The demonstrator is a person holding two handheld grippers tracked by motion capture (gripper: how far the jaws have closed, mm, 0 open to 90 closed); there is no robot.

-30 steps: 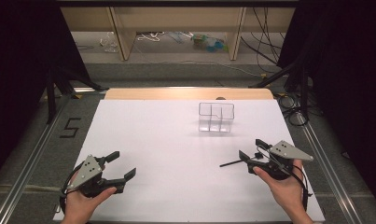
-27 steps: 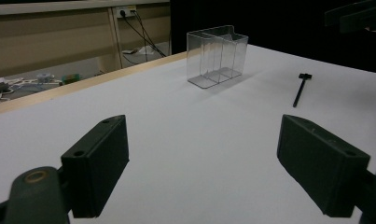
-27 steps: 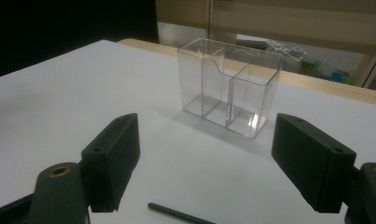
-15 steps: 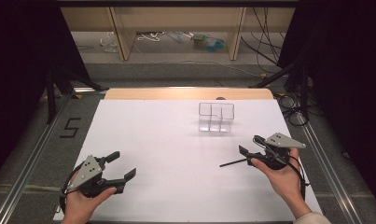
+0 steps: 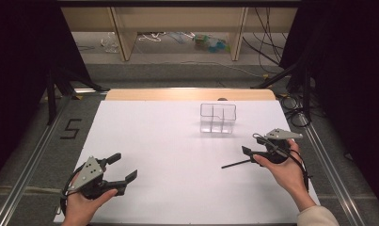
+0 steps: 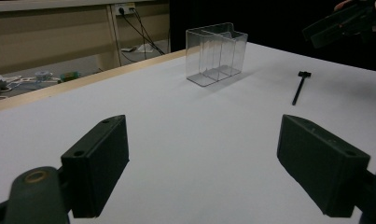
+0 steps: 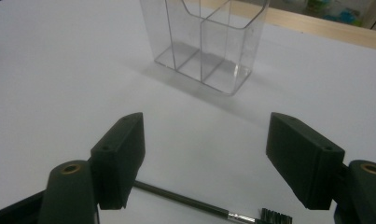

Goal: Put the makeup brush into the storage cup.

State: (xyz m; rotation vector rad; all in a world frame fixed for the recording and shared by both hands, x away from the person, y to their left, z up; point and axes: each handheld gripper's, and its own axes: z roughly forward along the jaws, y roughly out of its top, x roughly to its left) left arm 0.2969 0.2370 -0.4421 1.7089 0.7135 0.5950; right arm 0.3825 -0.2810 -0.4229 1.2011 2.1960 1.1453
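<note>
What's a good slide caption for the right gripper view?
Open hand-held gripper poised above a thin black brush on the white table, with a clear divided holder beyond.

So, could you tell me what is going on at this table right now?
A person holds a two-jaw gripper in each hand over a white table. The right gripper hangs open just above a thin black brush lying on the table, with nothing between its jaws, which have just been closing a little. A clear plastic organizer stands empty beyond it. The left gripper is open too, near the table's front left, holding nothing.
</note>
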